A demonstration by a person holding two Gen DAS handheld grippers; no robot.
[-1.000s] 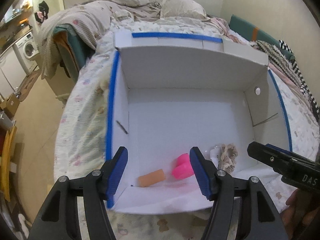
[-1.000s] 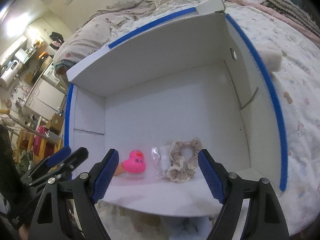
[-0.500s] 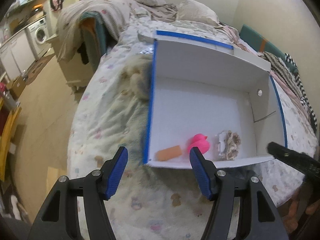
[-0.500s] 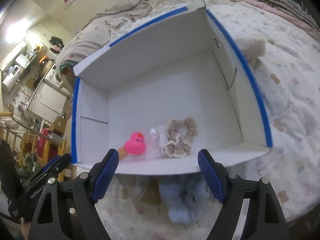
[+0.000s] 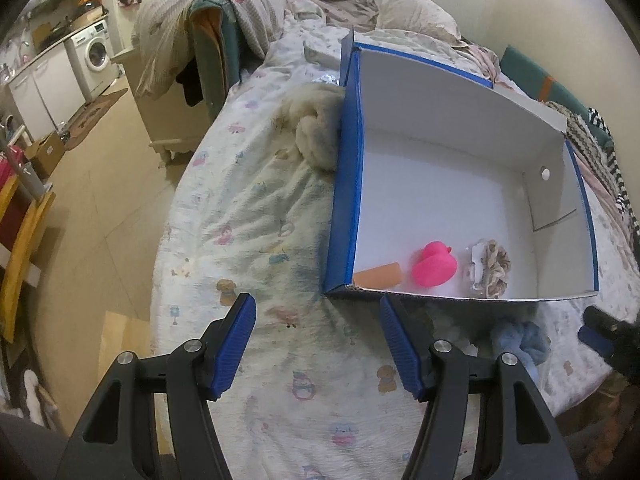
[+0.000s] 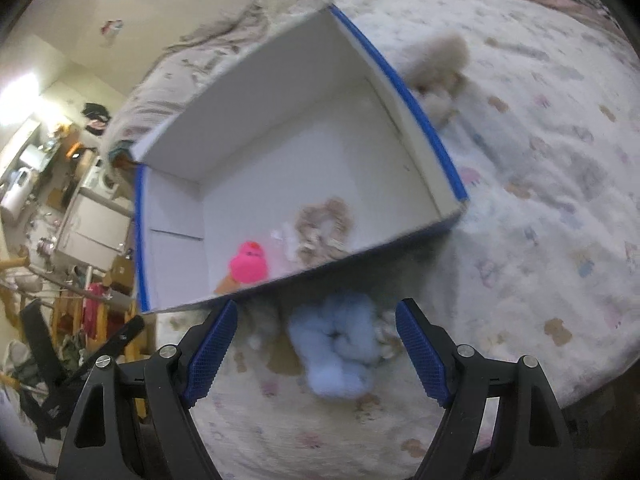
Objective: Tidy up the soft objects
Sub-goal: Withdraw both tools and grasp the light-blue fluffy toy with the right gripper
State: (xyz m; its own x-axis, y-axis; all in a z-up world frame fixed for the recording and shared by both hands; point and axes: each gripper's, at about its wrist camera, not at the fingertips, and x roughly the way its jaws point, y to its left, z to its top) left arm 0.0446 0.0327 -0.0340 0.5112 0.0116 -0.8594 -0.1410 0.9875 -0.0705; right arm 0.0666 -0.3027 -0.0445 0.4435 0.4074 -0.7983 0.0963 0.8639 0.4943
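- Left wrist view: the left gripper (image 5: 316, 344), black with blue ribbed pads, hangs above the pale printed bedspread (image 5: 256, 216) with its jaws apart and nothing between them.
- Ahead of it lies the shallow white cardboard box with blue-taped rims (image 5: 348, 184), open on top and resting on the bedspread.
- Along the box's near wall sit three things in a row: an orange foam block (image 5: 378, 276) in the left corner, a bright pink rubber duck (image 5: 435, 265) just beside it, and a beige lace scrunchie (image 5: 494, 266) with a bit of clear wrapping to the right.
- A cream fluffy plush (image 5: 318, 136) lies on the bedspread, touching the box's left outer wall.
- A light blue fluffy plush (image 5: 520, 342) lies on the bedspread just in front of the box's near wall (part of it sits behind the gripper's right finger).
- The right gripper shows only as a dark tip at the right edge.
- Right wrist view (somewhat blurred): the right gripper (image 6: 316, 348) stands wide open and empty, and the light blue fluffy plush (image 6: 340, 356) lies on the bedspread between its pads without touching either.
- The box (image 6: 424, 136) is just beyond the plush, with the duck (image 6: 248, 262) and scrunchie (image 6: 324, 228) inside.
- Another cream fluffy plush (image 6: 440, 76) rests against the box's right outer wall.
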